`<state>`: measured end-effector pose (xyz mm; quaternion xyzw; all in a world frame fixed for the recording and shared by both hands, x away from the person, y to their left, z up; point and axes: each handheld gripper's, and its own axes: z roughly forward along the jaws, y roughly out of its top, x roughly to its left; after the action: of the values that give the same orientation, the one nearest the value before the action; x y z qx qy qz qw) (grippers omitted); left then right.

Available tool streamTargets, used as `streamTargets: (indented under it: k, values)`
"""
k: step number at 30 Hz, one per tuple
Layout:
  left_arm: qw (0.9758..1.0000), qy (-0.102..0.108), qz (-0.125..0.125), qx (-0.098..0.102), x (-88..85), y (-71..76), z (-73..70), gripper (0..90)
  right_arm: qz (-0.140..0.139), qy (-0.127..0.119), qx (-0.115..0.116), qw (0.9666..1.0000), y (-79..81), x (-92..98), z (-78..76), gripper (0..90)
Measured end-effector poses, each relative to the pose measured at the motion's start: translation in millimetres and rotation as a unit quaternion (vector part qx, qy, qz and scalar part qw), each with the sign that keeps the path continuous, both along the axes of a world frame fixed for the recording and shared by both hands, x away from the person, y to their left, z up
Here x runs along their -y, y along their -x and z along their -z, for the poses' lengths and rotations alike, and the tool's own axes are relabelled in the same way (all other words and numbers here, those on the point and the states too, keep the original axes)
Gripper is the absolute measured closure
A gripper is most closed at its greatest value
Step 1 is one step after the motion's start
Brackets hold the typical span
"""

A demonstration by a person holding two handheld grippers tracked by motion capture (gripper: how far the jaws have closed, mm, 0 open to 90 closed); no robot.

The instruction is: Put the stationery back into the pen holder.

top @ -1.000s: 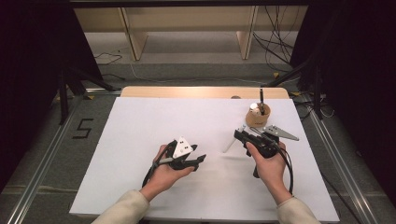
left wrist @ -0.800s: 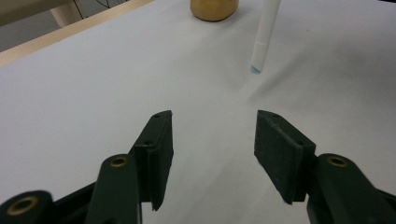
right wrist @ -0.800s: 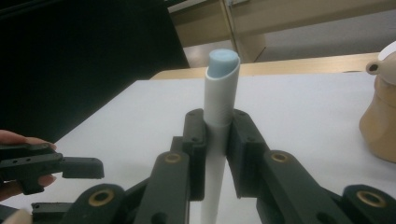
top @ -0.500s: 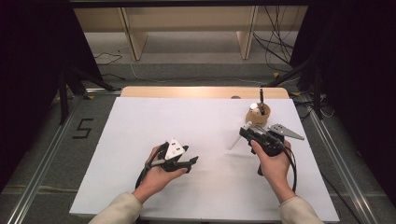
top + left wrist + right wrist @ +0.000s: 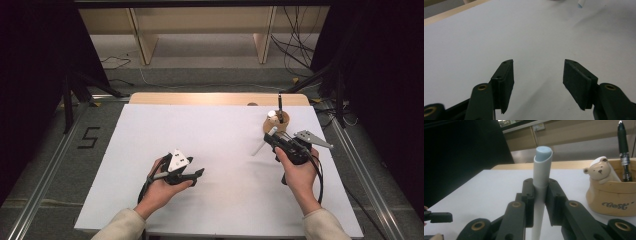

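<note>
Right gripper (image 5: 539,202) clamped on a white marker (image 5: 541,185) with a pale blue cap end, pads pressing its barrel from both sides, cap tilted up and away. In the high view, marker (image 5: 263,141) at about 7 o'clock of the wooden bear-faced pen holder (image 5: 276,123), just beside it, near the table's (image 5: 200,130) right edge. Dark pen (image 5: 623,147) upright in the holder. Left gripper (image 5: 537,75) low over bare white tabletop toward 7 o'clock, jaws apart, just been opening, nothing between them.
</note>
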<state>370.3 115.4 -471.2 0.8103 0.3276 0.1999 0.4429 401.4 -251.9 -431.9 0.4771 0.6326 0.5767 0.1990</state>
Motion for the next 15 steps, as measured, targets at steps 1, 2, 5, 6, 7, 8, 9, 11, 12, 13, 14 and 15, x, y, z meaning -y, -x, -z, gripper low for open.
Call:
streamTargets:
  k: [1,2,5,6,7,8,9,11,12,13,14,15]
  values:
    - [1.0,-0.002,0.0,0.001,-1.2,0.0,0.1,41.8,0.001,-0.001,-0.001,1.0,0.0,0.8,-0.5,78.4]
    - [1.0,-0.002,-0.002,0.0,-2.1,0.2,0.2,41.7,0.004,0.001,0.001,1.0,-0.5,2.0,-0.7,78.4]
    - [1.0,0.0,-0.005,0.001,-4.3,0.2,0.4,41.7,0.009,0.002,0.004,0.9999,-1.4,5.5,-1.8,78.4]
    - [1.0,0.0,-0.006,0.001,-5.0,0.3,0.3,41.6,0.011,0.001,0.002,0.9999,-1.3,6.5,-2.4,78.5]
    - [1.0,-0.003,-0.006,0.001,-5.9,0.2,0.1,41.6,0.014,0.004,0.006,0.9999,-2.0,8.1,-2.5,78.4]
    - [1.0,-0.001,-0.007,0.001,-6.4,0.1,0.3,41.6,0.016,0.002,0.005,0.9999,-2.0,9.2,-3.1,78.4]
    - [1.0,-0.001,-0.008,0.001,-6.8,0.2,0.5,41.5,0.018,0.003,0.006,0.9998,-2.4,10.7,-3.3,78.5]
    - [1.0,0.0,-0.01,0.0,-7.6,0.3,0.7,41.4,0.022,0.004,0.008,0.9997,-3.0,13.6,-3.9,78.4]
    - [1.0,0.0,-0.01,0.0,-7.9,0.2,0.9,41.4,0.025,0.004,0.008,0.9997,-3.1,15.0,-4.4,78.5]
    - [0.9999,0.0,-0.01,0.0,-8.2,0.2,1.0,41.3,0.027,0.005,0.01,0.9996,-3.5,16.4,-4.7,78.4]
    - [0.9999,-0.001,-0.01,0.0,-8.6,0.0,1.0,41.2,0.029,0.005,0.009,0.9995,-3.6,17.7,-5.1,78.4]
    - [0.9999,0.0,-0.011,-0.001,-8.8,0.0,1.1,41.2,0.031,0.006,0.01,0.9995,-4.0,19.1,-5.2,78.4]
